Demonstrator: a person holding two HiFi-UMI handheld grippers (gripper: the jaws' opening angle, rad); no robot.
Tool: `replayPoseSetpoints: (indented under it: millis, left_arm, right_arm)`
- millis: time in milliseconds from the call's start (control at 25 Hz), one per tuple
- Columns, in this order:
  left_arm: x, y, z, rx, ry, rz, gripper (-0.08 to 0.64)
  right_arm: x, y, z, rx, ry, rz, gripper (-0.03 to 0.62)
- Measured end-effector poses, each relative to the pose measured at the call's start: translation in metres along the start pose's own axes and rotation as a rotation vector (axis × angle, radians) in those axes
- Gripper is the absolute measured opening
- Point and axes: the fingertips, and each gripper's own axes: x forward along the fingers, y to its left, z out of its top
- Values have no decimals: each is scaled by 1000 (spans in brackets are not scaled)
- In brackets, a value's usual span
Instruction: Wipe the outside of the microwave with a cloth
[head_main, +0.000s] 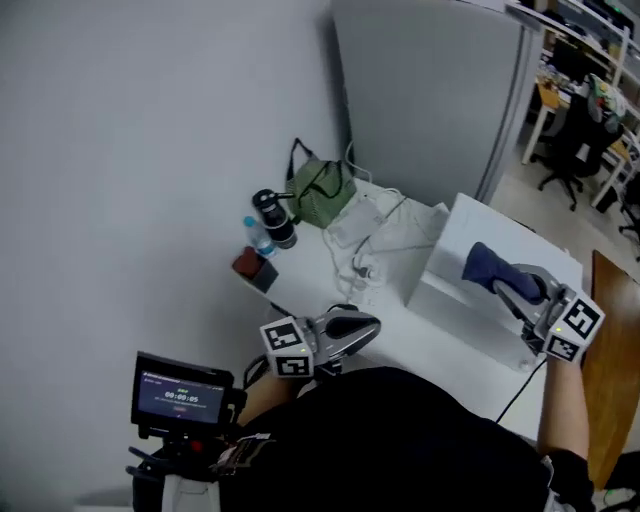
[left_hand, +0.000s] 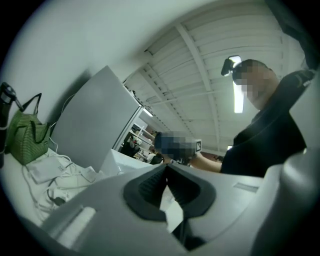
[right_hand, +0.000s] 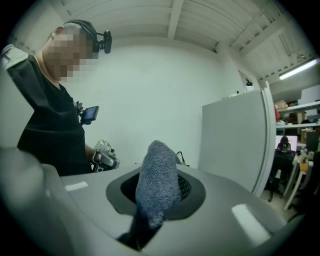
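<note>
Office, swivel chairs (head_main: 563, 150), desks (head_main: 547, 98), grey partition (head_main: 430, 90)

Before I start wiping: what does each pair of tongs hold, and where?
The right tongs grip the blue-grey textured cloth by its bunched middle, one end poking beyond them; the left tongs are shut, empty.

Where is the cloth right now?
The cloth is clamped in the right tongs, at the head view's right, over the white microwave.
</note>
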Motion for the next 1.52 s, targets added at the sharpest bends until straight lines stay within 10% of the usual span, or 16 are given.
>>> replayPoseSetpoints:
  millis: [240,560,720,960,1240,1520]
  left_arm:
    - [12,36,26,10,-32,64,3]
    - [-59,84,58,-63,-50,-15,3]
    - [-61,84,46,-21,-70,-13,3]
    - [-63,88,36,-23,-74,50,3]
    - [-113,109,14,-42,-88,191,3]
    - [-125,133,-5,-80,-68,263,3]
  right_arm:
    - [62,-52,20,-43,-2,132,57]
    - [167,-49,31,-103,238,90,57]
    - [173,-88,-8,-380,590,-10,57]
    - [209,-192,-93,-642,1234,106,57]
    - [231,-245,-228,-682,1835,300,57]
    - [214,-258,-322,-693,2157,395,57]
